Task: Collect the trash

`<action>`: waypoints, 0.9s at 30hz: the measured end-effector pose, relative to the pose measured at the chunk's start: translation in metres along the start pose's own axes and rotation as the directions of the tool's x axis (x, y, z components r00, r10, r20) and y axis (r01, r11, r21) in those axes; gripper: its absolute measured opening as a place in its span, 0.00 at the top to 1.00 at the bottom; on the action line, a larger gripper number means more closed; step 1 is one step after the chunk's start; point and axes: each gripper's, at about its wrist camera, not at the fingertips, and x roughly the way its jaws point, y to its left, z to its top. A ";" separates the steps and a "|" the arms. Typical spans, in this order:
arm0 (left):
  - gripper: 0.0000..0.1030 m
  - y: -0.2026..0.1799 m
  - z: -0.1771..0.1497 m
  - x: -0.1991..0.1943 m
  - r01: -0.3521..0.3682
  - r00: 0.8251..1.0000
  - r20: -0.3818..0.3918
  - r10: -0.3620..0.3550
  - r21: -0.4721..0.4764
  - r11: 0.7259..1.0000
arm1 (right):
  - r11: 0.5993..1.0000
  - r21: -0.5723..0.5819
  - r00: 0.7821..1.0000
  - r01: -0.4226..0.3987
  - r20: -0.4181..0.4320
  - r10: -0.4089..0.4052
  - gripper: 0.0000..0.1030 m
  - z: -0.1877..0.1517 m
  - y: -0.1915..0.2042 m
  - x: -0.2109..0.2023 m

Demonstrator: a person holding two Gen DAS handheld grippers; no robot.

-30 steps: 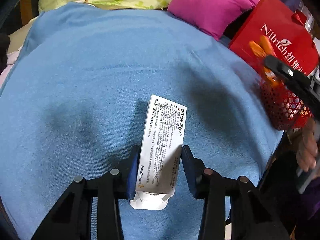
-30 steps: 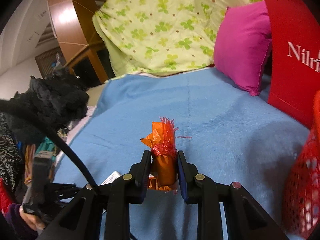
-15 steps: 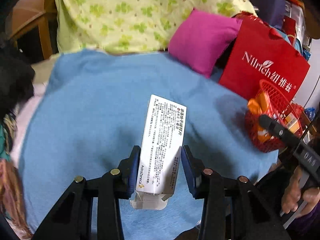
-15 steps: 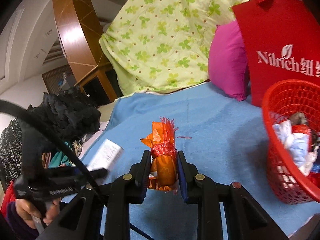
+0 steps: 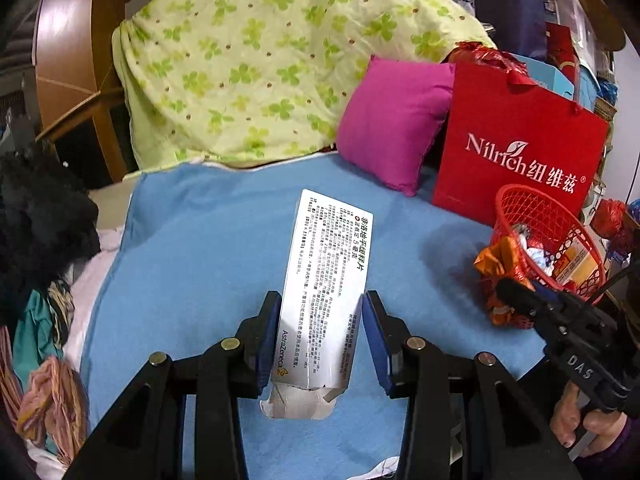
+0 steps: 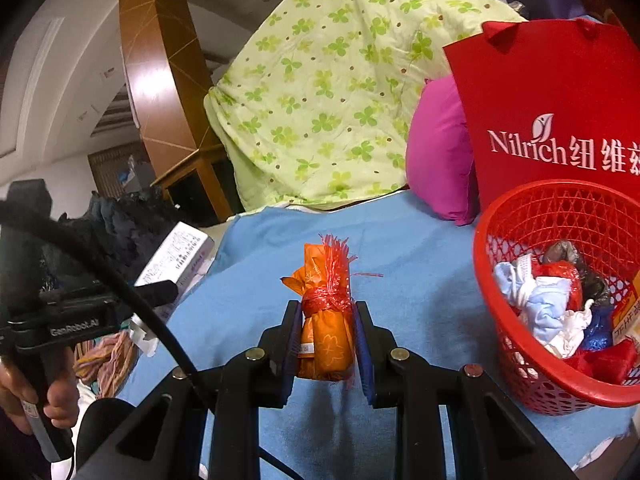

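Bed, blue blanket spread flat over it; both grippers held above the blanket.
Green clover-print quilt heaped at the far end of the bed.
Red paper bag, white "Nilrich" lettering, stands upright at the far right edge of the blanket; magenta cushion leans just beside it on its left.
Red mesh basket sits in front of the bag, near the blanket's right edge. Inside: crumpled white and pale blue paper, red and blue wrappers, a printed carton at the right wall.
Pile of dark and striped clothing off the left edge of the bed.
Left gripper: jaws part-open, clamped on the long sides of a white medicine box, black print on top, one end flap torn open at the near end. Box is off the blanket, long axis pointing away from the camera.
Right gripper: jaws narrow, clamped on an orange wrapper bundle tied round its neck with red frilled plastic. Bundle stands upright between the jaws, above the blanket, left of the basket and outside its rim.
A hand grips the left gripper's handle, seen in the right wrist view.
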 end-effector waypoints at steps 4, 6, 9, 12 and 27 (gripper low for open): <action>0.58 -0.011 0.008 -0.005 -0.013 1.000 0.023 0.013 0.025 1.000 | 1.000 0.001 1.000 0.000 0.015 0.000 0.74 -0.001 -0.003 -0.005; 0.58 -0.015 0.010 -0.006 -0.015 1.000 0.024 0.015 0.033 0.999 | 1.000 0.000 1.000 0.000 0.018 0.000 0.74 -0.001 -0.004 -0.008; 0.58 -0.023 0.011 -0.010 -0.023 0.999 0.032 0.021 0.050 0.998 | 1.000 -0.003 1.000 -0.001 0.025 0.001 0.74 -0.002 -0.005 -0.011; 0.58 -0.027 0.013 -0.012 -0.029 0.999 0.041 0.026 0.058 0.998 | 1.000 -0.003 1.000 0.002 0.026 -0.002 0.74 -0.001 -0.007 -0.012; 0.58 -0.033 0.016 -0.015 -0.024 0.999 0.050 0.020 0.068 0.997 | 1.000 0.013 0.999 0.017 0.049 -0.017 0.74 -0.003 -0.009 -0.020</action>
